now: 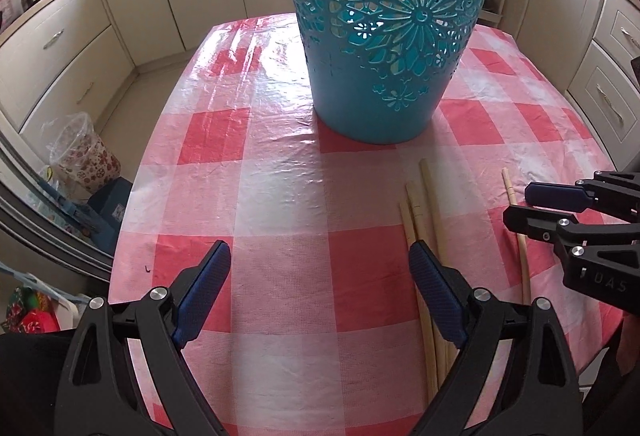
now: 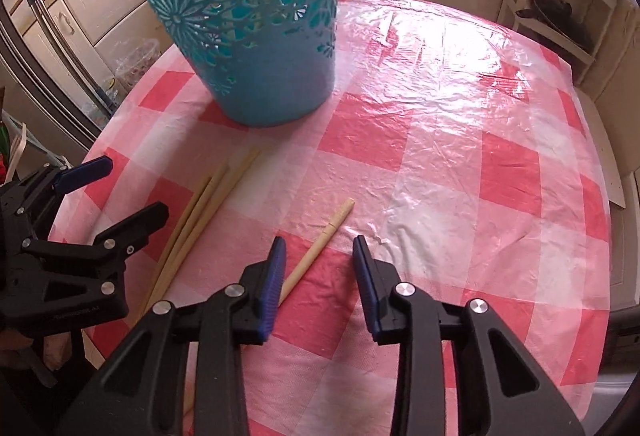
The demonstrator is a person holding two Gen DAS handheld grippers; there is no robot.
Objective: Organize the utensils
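We have the teal cut-out basket (image 1: 380,36) standing upright on the checked tablecloth (image 1: 280,196), ready to take the chopsticks. Three chopsticks (image 2: 192,220) lie bundled just in front of the basket, a lone chopstick (image 2: 320,248) beside them. Our left gripper (image 1: 320,292) hangs with jaws spread wide, its right finger over the bundle. Our right gripper (image 2: 320,268) has jaws partly apart, pinching nothing, the lone stick passing under its left finger.

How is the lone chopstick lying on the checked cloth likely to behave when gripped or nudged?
The lone chopstick looks thin, straight and wooden, so probably stiff and light. Its rounded shaft on the glossy plastic tablecloth may roll or slide if nudged. Lying flat, it offers narrow purchase.
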